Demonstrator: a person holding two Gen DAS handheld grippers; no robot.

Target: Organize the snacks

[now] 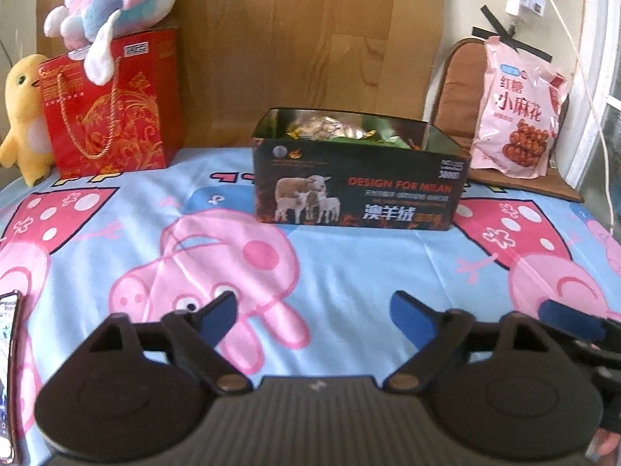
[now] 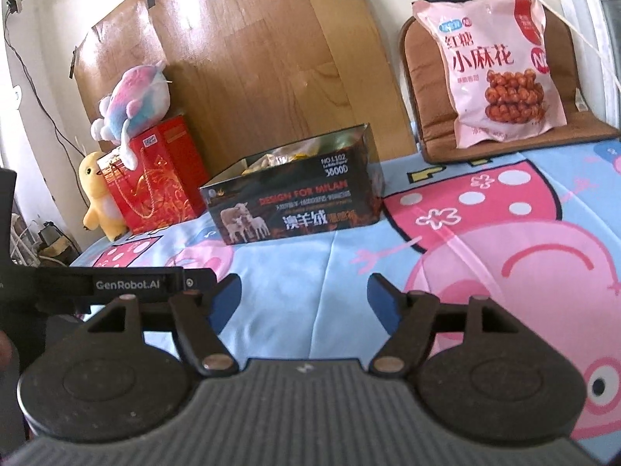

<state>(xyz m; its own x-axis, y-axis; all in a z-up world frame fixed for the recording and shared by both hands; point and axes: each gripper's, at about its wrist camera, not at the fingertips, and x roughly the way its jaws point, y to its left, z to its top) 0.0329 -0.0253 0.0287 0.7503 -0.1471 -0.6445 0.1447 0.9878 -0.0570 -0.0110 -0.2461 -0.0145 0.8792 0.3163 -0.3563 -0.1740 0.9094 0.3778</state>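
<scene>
A dark open box (image 1: 361, 198) printed with sheep stands on the cartoon-pig bedsheet, with wrapped snacks (image 1: 330, 128) inside. It also shows in the right wrist view (image 2: 295, 209). A pink snack bag (image 1: 518, 112) leans on a brown cushion at the back right, also seen in the right wrist view (image 2: 500, 66). My left gripper (image 1: 314, 316) is open and empty, low over the sheet well in front of the box. My right gripper (image 2: 304, 297) is open and empty, in front and to the right of the box. Its blue fingertip (image 1: 570, 316) shows at the right edge of the left wrist view.
A red gift bag (image 1: 116, 105) stands at the back left with a pink-blue plush (image 1: 116, 0) on top and a yellow plush chick (image 1: 25, 116) beside it. A wooden board (image 1: 302, 39) leans on the wall behind. A phone (image 1: 9, 369) lies at the left edge. Cables (image 1: 574, 58) hang at the right.
</scene>
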